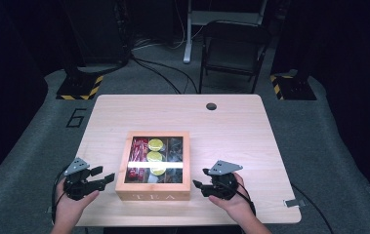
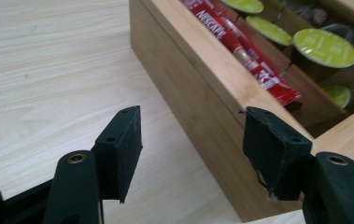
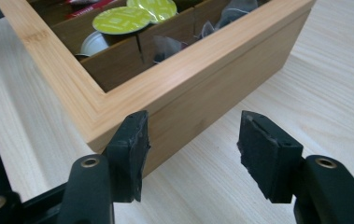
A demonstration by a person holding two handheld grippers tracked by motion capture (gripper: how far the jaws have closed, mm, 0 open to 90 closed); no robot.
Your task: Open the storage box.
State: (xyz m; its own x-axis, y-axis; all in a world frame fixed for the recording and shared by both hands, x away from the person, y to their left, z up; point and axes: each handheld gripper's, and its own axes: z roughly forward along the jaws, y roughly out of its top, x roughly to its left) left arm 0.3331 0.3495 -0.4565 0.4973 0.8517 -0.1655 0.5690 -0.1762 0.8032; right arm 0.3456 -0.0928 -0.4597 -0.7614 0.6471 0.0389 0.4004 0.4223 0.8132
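Observation:
A wooden tea box (image 1: 153, 196) marked "TEA" sits at the table's near middle, and a light streak runs across its clear top. Inside lie red Nescafe sticks (image 2: 240, 51), green-topped capsules (image 2: 324, 46) and dark tea bags (image 3: 230, 9). My left gripper (image 1: 103, 174) hovers just left of the box, open and holding nothing. In the left gripper view its jaws (image 2: 191, 126) stand apart before the box's near corner (image 2: 198, 93). My right gripper (image 1: 199, 178) is open just right of the box. In the right gripper view its jaws (image 3: 193, 126) face the box wall (image 3: 221, 79), the left pad (image 3: 130, 144) close to the corner.
Pale wooden table (image 1: 231, 131) with a round cable hole (image 1: 211, 106) at the back. A small grey clip (image 1: 294, 203) lies near the front right corner. A dark folding chair (image 1: 234, 46) stands behind the table on the grey floor.

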